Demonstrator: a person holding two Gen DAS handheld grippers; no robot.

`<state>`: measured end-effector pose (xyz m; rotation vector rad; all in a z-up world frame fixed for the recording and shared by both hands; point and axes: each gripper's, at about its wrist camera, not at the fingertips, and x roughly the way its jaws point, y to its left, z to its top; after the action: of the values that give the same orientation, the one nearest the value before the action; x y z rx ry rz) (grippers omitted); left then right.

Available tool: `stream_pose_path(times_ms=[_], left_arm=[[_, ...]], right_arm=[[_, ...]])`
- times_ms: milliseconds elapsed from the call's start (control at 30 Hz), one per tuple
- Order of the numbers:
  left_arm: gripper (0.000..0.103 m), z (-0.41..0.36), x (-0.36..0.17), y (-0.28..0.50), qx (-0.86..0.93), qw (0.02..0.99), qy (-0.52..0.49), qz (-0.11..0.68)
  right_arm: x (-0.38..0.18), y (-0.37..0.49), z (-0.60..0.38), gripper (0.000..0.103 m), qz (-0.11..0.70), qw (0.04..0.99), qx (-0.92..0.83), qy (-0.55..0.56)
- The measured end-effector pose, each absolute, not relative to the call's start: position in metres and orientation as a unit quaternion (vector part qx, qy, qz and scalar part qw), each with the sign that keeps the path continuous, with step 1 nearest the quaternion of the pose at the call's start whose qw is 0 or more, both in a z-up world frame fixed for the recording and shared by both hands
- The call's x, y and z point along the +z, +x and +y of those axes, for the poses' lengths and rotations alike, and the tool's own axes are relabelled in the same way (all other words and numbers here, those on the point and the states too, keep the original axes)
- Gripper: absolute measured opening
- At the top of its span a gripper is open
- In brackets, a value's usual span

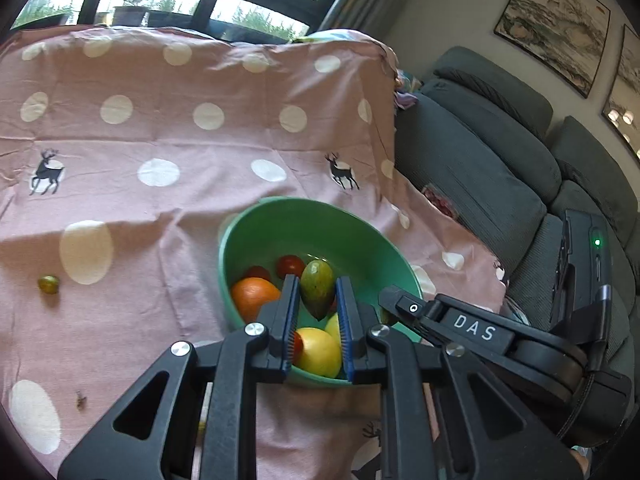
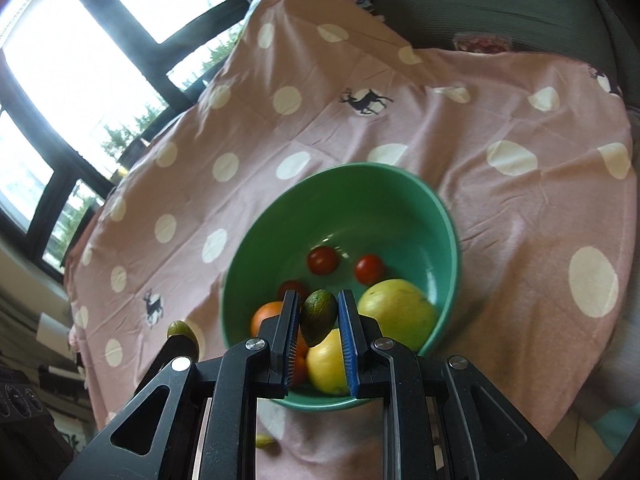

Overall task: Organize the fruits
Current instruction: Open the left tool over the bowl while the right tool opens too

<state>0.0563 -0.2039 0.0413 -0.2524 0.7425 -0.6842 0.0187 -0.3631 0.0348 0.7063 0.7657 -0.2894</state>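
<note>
left hand-held gripper (image 1: 318,292) clamping green fruit (image 1: 317,289), other marked "das", probably

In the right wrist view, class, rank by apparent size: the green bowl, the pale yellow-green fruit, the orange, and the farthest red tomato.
1. Green bowl.
2. Pale yellow-green fruit.
3. Orange, unsure: the gripper hides part of it.
4. Farthest red tomato, farther from the camera.

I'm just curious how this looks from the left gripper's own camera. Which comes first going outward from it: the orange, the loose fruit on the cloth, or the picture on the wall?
1. orange: in the green bowl, just left of the left gripper.
2. loose fruit: on the cloth, far left.
3. picture: on the wall, upper right.
</note>
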Motion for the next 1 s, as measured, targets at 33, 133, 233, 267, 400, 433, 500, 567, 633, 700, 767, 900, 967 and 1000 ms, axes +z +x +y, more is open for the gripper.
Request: stream_pose_path(times_ms=[33,133,233,267,400,433,500,567,633,700,767,900,967,1000], left_arm=[[0.018,-0.206,0.039,0.058,-0.335,0.862,-0.123,0.36],[0.018,-0.213,0.034,0.062,-0.354,0.849,-0.129,0.37],[0.018,-0.221,0.03,0.064,-0.351,0.85,-0.118,0.374],[0.018,-0.224,0.028,0.065,-0.354,0.847,-0.12,0.379],[0.018,-0.228,0.023,0.067,-0.359,0.842,-0.115,0.386],[0.018,-0.228,0.023,0.068,-0.356,0.844,-0.115,0.386],[0.02,-0.226,0.021,0.07,-0.346,0.846,-0.119,0.387],[0.034,-0.221,0.021,0.073,-0.343,0.845,-0.13,0.389],[0.048,-0.212,0.022,0.075,-0.339,0.847,-0.142,0.385],[0.055,-0.203,0.024,0.076,-0.329,0.851,-0.149,0.38],[0.06,-0.188,0.027,0.077,-0.314,0.856,-0.162,0.377],[0.066,-0.145,0.032,0.081,-0.263,0.867,-0.199,0.373],[0.067,-0.117,0.033,0.083,-0.22,0.875,-0.217,0.373],[0.068,-0.106,0.033,0.084,-0.202,0.878,-0.222,0.372]], right_arm=[[0.034,0.018,-0.366,0.021,0.365,0.856,-0.142,0.337],[0.029,0.017,-0.375,0.021,0.368,0.851,-0.141,0.347],[0.025,0.017,-0.379,0.021,0.373,0.849,-0.139,0.346],[0.024,0.018,-0.381,0.021,0.373,0.849,-0.138,0.346],[0.021,0.019,-0.386,0.021,0.376,0.845,-0.138,0.355],[0.021,0.02,-0.386,0.021,0.377,0.845,-0.138,0.354],[0.02,0.021,-0.386,0.021,0.378,0.845,-0.132,0.354],[0.021,0.021,-0.385,0.021,0.375,0.846,-0.125,0.357],[0.022,0.022,-0.382,0.021,0.374,0.848,-0.119,0.357],[0.025,0.021,-0.38,0.021,0.373,0.849,-0.113,0.357],[0.026,0.022,-0.377,0.021,0.376,0.849,-0.106,0.355],[0.029,0.024,-0.37,0.022,0.386,0.852,-0.096,0.34],[0.031,0.026,-0.361,0.022,0.396,0.855,-0.079,0.325],[0.033,0.028,-0.354,0.022,0.402,0.857,-0.066,0.316]])
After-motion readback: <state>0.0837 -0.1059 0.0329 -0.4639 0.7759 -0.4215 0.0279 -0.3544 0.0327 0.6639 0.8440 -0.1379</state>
